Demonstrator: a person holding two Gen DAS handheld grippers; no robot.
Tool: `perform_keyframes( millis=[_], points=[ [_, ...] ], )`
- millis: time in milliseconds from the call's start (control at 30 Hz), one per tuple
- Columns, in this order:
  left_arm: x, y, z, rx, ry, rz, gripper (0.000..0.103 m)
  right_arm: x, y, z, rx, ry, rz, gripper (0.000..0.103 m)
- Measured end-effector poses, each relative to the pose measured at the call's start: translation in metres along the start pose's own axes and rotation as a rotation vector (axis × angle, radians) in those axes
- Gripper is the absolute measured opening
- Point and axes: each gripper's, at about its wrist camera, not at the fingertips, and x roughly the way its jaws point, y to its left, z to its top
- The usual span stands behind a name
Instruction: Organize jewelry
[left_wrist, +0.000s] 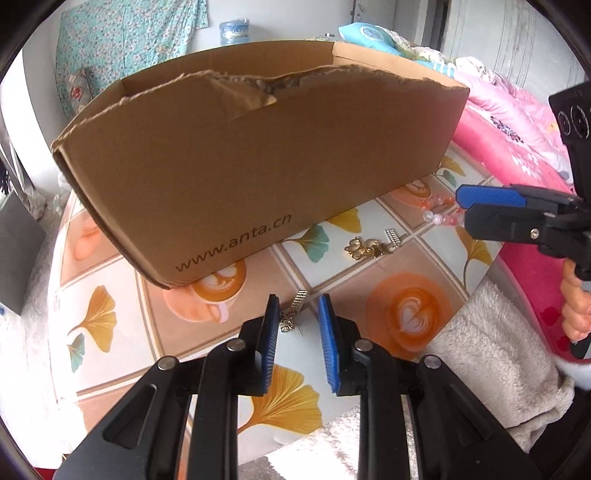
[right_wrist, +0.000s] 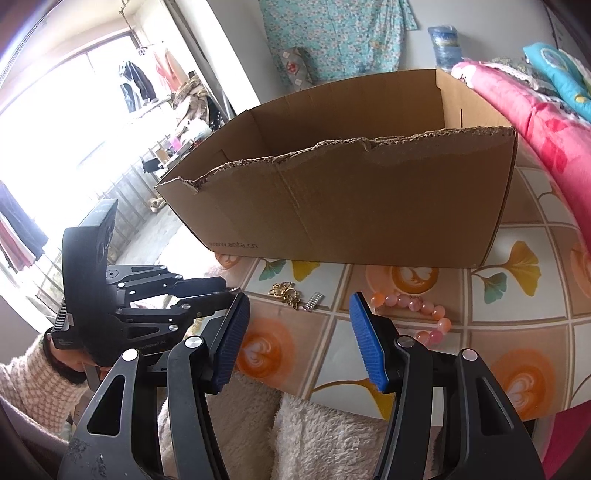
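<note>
Cardboard box: open-topped, torn rim, sits on the patterned tablecloth straight ahead of both your grippers; its printed near wall blocks your view of whatever lies behind it.

Gold chain piece: lies on the cloth between your left gripper's blue pads. The jaws stand apart with a gap on each side of it; nothing is pinched.

Gold brooch cluster with a small silver bar touching its right end: on the cloth just in front of the box wall, between your two grippers.

Pink and orange bead bracelet: on the cloth near the box's right end. In the right wrist view it curls just beyond your right gripper's right-hand pad; the jaws are spread wide and hold nothing.

Fleecy cream blanket: bunched at the table's near edge, under both grippers.

Pink floral quilt: piled along the table's right side, beside the bracelet.
</note>
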Motion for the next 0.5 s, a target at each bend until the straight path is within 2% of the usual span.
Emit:
perform_keyframes(
  millis=[100, 133, 200, 300, 400, 500],
  points=[
    [0.001, -0.005, 0.001, 0.021, -0.004, 0.025, 0.020, -0.003, 0.002, -0.001, -0.013, -0.003, -0.003, 0.053],
    [0.001, -0.006, 0.001, 0.026, -0.008, 0.031, 0.017, -0.003, 0.002, -0.002, -0.021, -0.001, -0.006, 0.053],
    [0.002, -0.008, 0.000, 0.035, -0.015, 0.044, 0.005, -0.002, 0.005, -0.003, -0.042, 0.005, -0.017, 0.053],
    [0.003, -0.011, 0.000, 0.037, -0.027, 0.058, 0.004, 0.002, 0.012, -0.003, -0.084, 0.012, -0.031, 0.053],
    [0.004, -0.010, -0.002, 0.009, -0.045, 0.057, 0.003, 0.010, 0.020, -0.001, -0.148, 0.028, -0.060, 0.046],
    [0.005, -0.009, -0.004, -0.025, -0.064, 0.050, 0.003, 0.023, 0.024, 0.002, -0.209, 0.066, -0.090, 0.034]
  ],
)
